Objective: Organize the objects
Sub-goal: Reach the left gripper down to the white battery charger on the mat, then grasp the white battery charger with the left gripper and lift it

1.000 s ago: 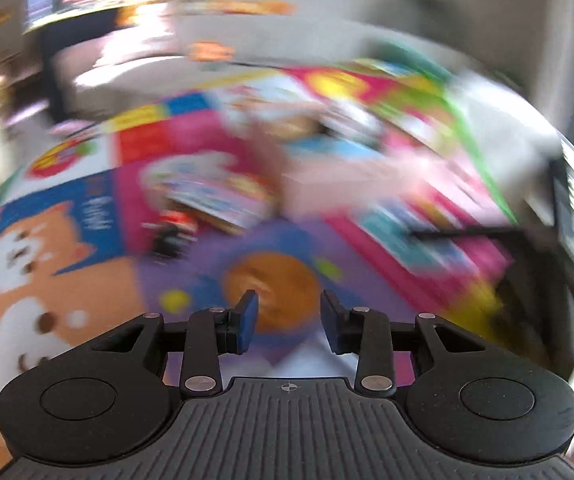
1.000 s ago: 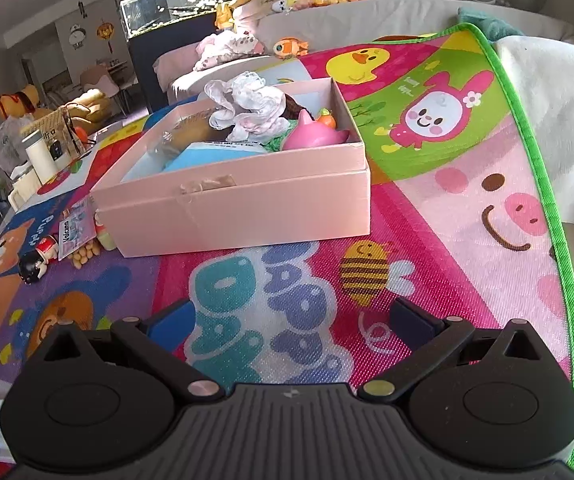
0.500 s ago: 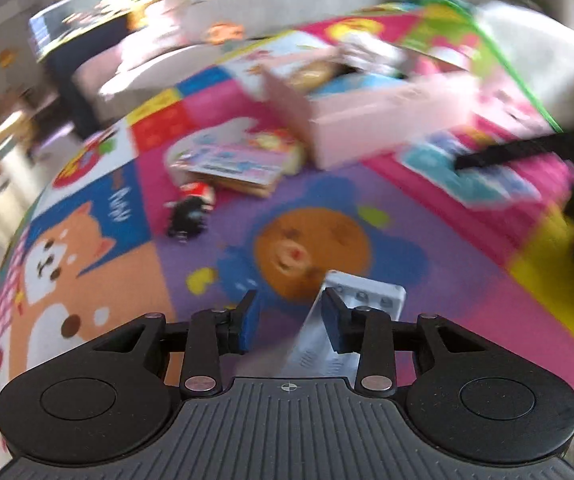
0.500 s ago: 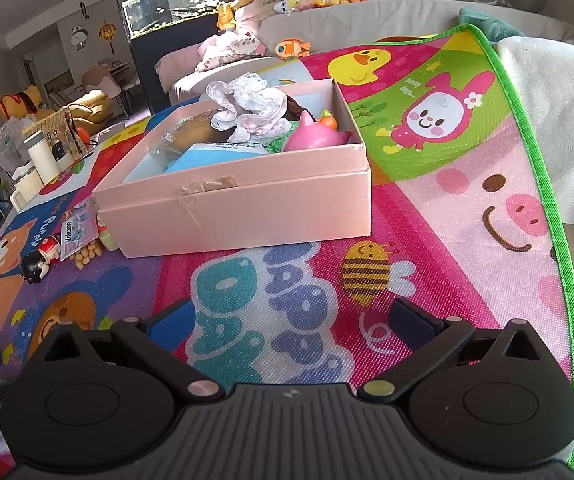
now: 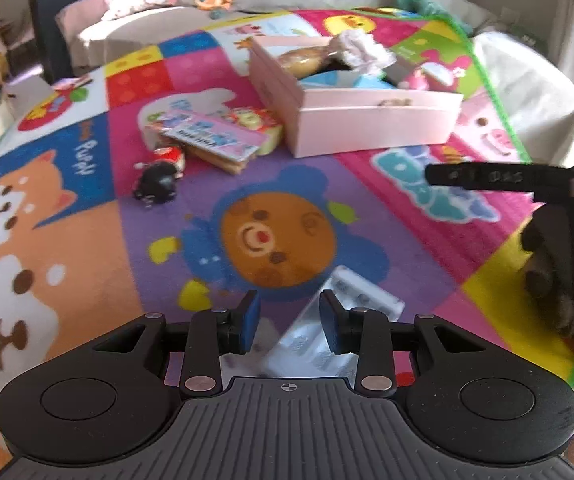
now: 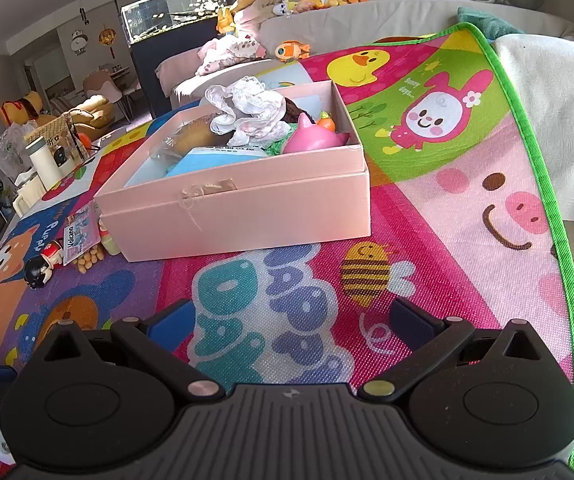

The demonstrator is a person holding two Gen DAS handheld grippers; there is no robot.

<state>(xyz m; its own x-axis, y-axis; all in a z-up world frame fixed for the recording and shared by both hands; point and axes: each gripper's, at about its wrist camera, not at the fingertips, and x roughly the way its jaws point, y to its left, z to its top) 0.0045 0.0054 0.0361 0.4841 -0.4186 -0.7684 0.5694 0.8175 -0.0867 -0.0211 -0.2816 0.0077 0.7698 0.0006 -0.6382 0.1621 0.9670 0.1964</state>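
Observation:
A pink box (image 6: 247, 204) sits on the play mat and holds bread, a blue packet, white cloth and a pink toy; it also shows in the left wrist view (image 5: 367, 120). Left of it lie a snack packet (image 5: 211, 140) and a small black-haired figurine (image 5: 159, 182). My left gripper (image 5: 289, 326) hovers low over the mat with its jaws partly open and nothing between them; a white blister pack (image 5: 339, 320) lies on the mat just under and right of it. My right gripper (image 6: 287, 320) is wide open and empty, in front of the box.
The colourful play mat (image 6: 467, 208) has a green edge on the right, with a white blanket (image 6: 559, 112) beyond it. A sofa with plush toys (image 6: 247, 48) and a fish tank (image 6: 175, 12) stand behind. The right gripper's finger (image 5: 487, 178) reaches into the left view.
The left gripper has swung right and pulled back, so the box and the white blister pack have come into its view. The right gripper has hardly moved.

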